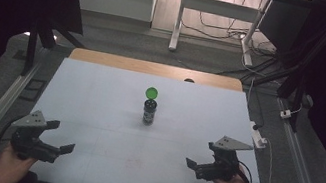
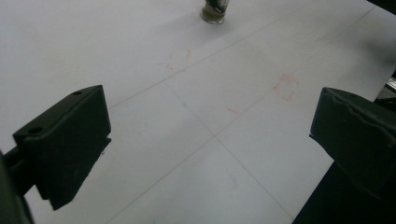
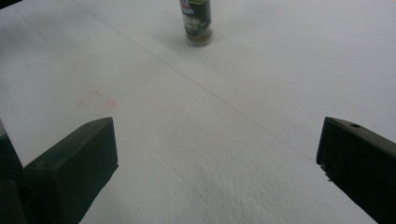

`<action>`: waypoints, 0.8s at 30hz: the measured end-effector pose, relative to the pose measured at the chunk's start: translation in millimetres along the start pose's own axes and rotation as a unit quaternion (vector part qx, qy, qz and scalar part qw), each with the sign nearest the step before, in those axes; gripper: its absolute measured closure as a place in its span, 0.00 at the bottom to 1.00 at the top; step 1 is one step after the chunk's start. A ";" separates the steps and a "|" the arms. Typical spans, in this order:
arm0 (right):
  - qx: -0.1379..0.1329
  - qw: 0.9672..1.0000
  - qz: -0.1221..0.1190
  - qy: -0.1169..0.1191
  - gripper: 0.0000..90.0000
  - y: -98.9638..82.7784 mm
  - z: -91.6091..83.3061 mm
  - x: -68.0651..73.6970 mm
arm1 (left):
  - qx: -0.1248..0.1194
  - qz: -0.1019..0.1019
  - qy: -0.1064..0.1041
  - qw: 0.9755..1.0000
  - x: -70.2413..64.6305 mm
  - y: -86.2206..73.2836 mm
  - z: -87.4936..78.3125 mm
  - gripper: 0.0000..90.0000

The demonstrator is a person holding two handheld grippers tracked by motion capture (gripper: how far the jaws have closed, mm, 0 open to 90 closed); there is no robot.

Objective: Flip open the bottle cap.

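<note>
- Jaws on both grippers spread wide, nothing between them. Left gripper (image 1: pixel 61 138) low at the near-left of the table (image 1: pixel 100 90); right gripper (image 1: pixel 198 164) at the near-right.
- Each is held in a hand, both angled inward toward the middle.
- Target: small dark bottle (image 1: pixel 149 112) with a label, standing upright near the table centre, well apart from both grippers.
- Green round cap (image 1: pixel 152 92) sits at the top of the bottle; looks flipped up or tilted, can't tell whether it's attached or just resting.
- In the left gripper view the bottle base (image 2: pixel 215 10) is at the top edge, far ahead of the jaws. In the right gripper view the bottle (image 3: pixel 197 21) is likewise far ahead, slightly left of centre.
- Table surface is bare white with faint grid lines and reddish marks.
- Step, my read: start pose, approach not begun.
- Next move likely needs one gripper to travel forward and inward, line its jaws either side of the bottle body and stay below the cap; other gripper free for the cap.
- Risk: narrow, tall bottle could tip on a side knock.
</note>
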State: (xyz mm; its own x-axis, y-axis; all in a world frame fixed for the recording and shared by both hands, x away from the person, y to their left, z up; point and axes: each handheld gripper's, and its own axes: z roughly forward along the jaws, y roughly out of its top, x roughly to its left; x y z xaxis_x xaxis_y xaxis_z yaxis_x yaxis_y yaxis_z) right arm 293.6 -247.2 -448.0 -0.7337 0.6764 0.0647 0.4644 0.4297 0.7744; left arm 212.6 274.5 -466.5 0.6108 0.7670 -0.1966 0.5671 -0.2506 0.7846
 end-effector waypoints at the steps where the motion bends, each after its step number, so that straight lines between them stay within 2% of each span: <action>1: -0.001 1.000 0.004 -0.005 0.00 -3.0 -3.2 -1.3 | -0.001 -0.002 0.001 1.000 0.3 -2.3 -2.0 0.00; 8: -0.002 0.999 0.033 -0.037 0.00 -26.9 -26.4 -11.9 | -0.002 -0.023 0.011 1.000 5.2 -18.2 -13.4 0.00; 15: -0.007 0.996 0.064 -0.066 0.00 -46.2 -48.8 -22.2 | 0.009 -0.037 0.031 0.999 7.3 -30.8 -21.9 0.00; 19: 0.006 0.994 0.078 -0.077 0.00 -55.1 -54.8 -25.0 | 0.019 -0.038 0.047 0.998 7.1 -34.3 -26.1 0.00; 21: 0.016 0.993 0.080 -0.081 0.00 -57.8 -54.8 -25.6 | 0.022 -0.040 0.046 0.998 7.7 -34.4 -25.6 0.00; 24: 0.016 0.993 0.083 -0.084 0.00 -58.2 -55.1 -25.6 | 0.026 -0.043 0.044 0.998 8.5 -33.5 -24.1 0.00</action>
